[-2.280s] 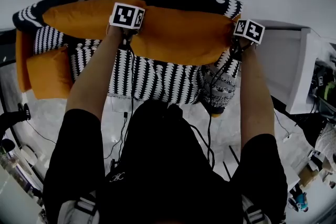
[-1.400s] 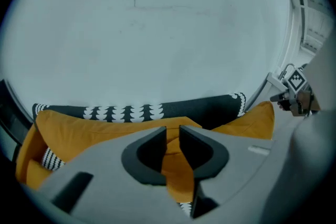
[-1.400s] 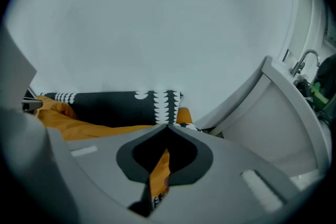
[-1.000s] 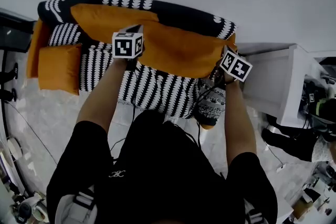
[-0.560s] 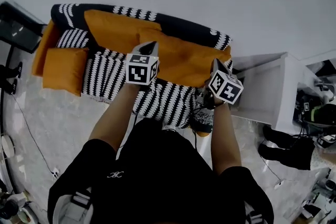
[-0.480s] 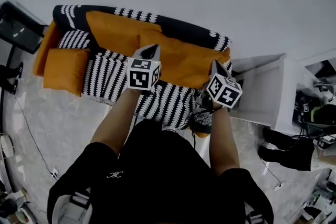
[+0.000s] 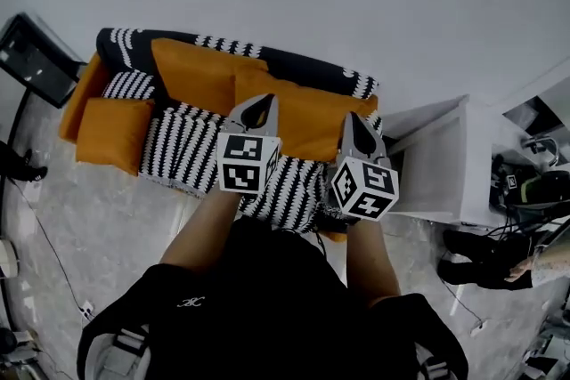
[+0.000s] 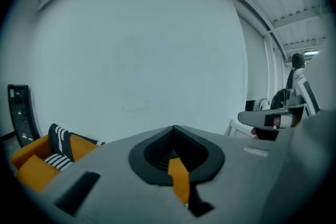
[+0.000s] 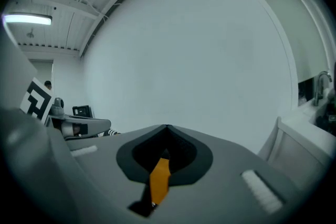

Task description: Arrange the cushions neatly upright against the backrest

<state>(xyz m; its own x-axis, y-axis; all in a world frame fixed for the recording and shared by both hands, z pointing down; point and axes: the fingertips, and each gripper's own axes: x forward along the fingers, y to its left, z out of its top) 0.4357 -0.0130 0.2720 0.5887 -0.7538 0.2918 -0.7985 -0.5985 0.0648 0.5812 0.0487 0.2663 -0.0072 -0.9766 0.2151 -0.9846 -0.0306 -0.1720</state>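
Two orange cushions stand upright along the backrest at twelve o'clock. So I hold my left gripper and right gripper clear of the sofa, fingers clenched on nothing. One smaller cushion sits at nine o'clock.

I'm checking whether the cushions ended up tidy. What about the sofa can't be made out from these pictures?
- Head view: the left gripper and right gripper cover parts of the right backrest cushion and the right end of the sofa.
- Left gripper view: only the sofa's left end shows; the gripper's body hides the rest.
- Right gripper view: mostly wall; no cushion can be made out.
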